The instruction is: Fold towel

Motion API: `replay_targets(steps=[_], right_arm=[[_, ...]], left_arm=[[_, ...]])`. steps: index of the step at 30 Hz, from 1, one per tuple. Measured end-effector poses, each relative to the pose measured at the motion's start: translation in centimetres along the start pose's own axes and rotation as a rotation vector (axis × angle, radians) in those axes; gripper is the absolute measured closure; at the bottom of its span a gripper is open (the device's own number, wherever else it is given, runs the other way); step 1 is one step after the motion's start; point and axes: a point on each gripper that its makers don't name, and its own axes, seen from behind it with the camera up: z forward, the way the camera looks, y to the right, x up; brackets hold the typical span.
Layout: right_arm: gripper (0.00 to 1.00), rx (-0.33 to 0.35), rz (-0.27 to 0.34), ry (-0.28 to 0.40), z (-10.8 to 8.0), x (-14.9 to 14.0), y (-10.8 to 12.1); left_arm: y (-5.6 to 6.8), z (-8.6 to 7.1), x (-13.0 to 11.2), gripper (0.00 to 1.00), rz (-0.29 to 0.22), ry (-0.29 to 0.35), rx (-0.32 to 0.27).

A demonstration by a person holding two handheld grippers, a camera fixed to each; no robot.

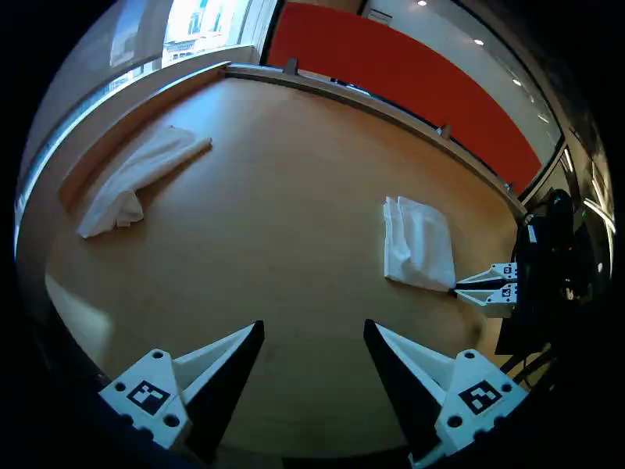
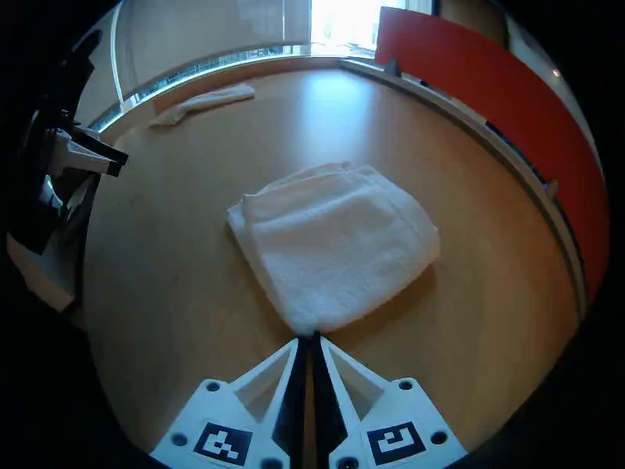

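Now, folded towel (image 2: 336,242): laid flat on the wooden bench (image 2: 469,328).
Right tongs (image 2: 311,344): pressed almost together, tips set at the folded towel's near corner; whether cloth is pinched cannot be told.
Left tongs (image 1: 312,332): spread wide, held over bare wood well apart from the folded towel.
Second towel (image 1: 133,184): left bunched far beyond the folded towel, beside the window ledge.

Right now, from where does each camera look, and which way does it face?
Left gripper view: rides on the left gripper, above the wooden table, facing the window; its own open fingers show below, the right gripper at its right edge.
Right gripper view: rides on the right gripper, low over the table, facing the folded towel; its own fingers, nearly closed, meet the towel's near corner.
Shared: the folded towel, the loose towel, the table, the red wall.
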Motion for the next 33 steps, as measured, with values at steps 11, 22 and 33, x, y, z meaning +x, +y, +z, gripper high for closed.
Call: replay_targets(steps=[11, 22, 33], right_arm=[[0.98, -0.028, 0.001, 0.033, -0.9, 1.3, 1.0], [0.98, -0.059, -0.035, 0.114, -3.1, 6.0, 2.2], [0.98, -0.111, -0.098, 0.213, -6.3, 11.9, 3.9]], left_arm=[[0.1, 0.1, 0.3, 0.05, 0.008, 0.003, -0.004], [0.3, -0.1, 1.2, 0.05, 0.016, 0.019, -0.013], [1.2, -0.4, 2.6, 0.05, 0.033, 0.045, -0.029]])
